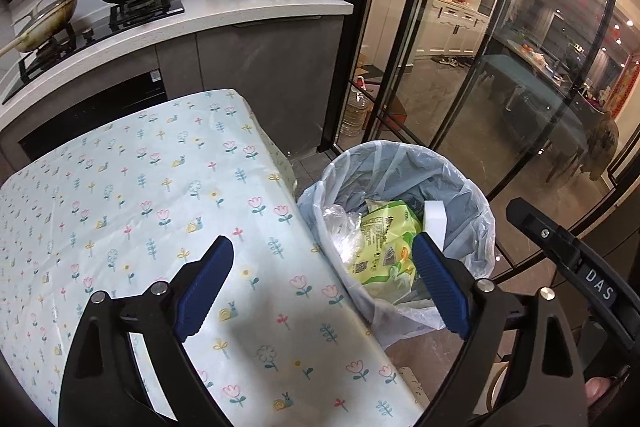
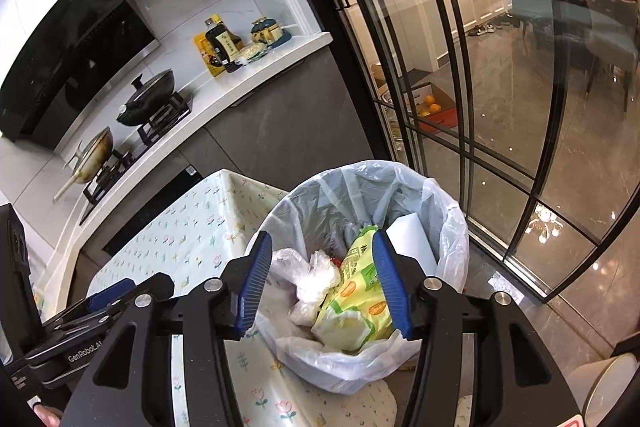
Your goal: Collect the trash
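Note:
A round bin lined with a pale plastic bag (image 1: pixel 460 171) (image 2: pixel 448 223) stands on the floor at the table's right edge. Inside lie a yellow-green wrapper (image 1: pixel 384 239) (image 2: pixel 360 307), crumpled clear plastic (image 1: pixel 340 227) (image 2: pixel 316 275) and a white block (image 1: pixel 436 215) (image 2: pixel 412 235). My left gripper (image 1: pixel 322 261) is open, one finger over the tablecloth, the other over the bin, with nothing between them. My right gripper (image 2: pixel 322 263) hangs open above the bin's mouth, the trash below it, nothing held. The right gripper's body (image 1: pixel 580 267) shows at the right of the left wrist view.
The table (image 1: pixel 140 187) (image 2: pixel 192 227) wears a pale floral cloth. Behind it a counter (image 1: pixel 240 11) carries a stove with two pans and bottles. Glass sliding doors (image 1: pixel 460 47) (image 2: pixel 480 107) rise right of the bin. A pale round object (image 2: pixel 608 383) sits at the lower right.

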A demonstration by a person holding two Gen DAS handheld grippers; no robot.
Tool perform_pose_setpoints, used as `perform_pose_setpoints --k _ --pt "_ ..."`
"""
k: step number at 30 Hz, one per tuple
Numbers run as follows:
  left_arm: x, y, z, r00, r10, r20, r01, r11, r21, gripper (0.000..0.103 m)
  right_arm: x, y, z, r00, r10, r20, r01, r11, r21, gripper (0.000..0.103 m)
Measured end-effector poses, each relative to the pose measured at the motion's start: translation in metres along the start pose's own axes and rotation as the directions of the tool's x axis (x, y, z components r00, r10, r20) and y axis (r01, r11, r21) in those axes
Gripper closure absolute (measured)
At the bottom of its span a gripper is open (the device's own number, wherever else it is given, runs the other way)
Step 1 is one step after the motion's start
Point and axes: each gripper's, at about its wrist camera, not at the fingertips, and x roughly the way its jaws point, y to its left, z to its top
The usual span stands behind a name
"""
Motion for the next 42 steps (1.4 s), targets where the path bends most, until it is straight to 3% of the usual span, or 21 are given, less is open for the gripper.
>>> perform_pose_setpoints --k 19,29,35,42 --pt "-0.036 0.027 -0.039 0.995 0.095 0.010 -0.095 0.995 -0.002 0.012 -0.038 0.042 -0.041 0.999 -0.050 -0.007 0.048 0.989 -0.142 0.032" --pt "-0.047 0.037 -0.067 0.993 0.122 -0.001 -0.122 0.993 0.001 0.011 -0.052 0.050 -0.062 0.996 -0.085 -0.018 0.080 0.980 -0.182 0.028" --pt "-0.052 0.038 -0.082 0.992 0.128 -0.001 -0.128 0.992 0.016 0.009 -0.057 0.055 -0.073 0.994 -0.103 -0.026 0.096 0.974 -0.206 0.019" --pt "-0.055 0.044 -0.094 0.990 0.139 -0.013 -0.139 0.990 0.009 0.008 -0.057 0.062 -0.084 0.991 -0.118 -0.054 0.102 0.966 -0.238 0.019"
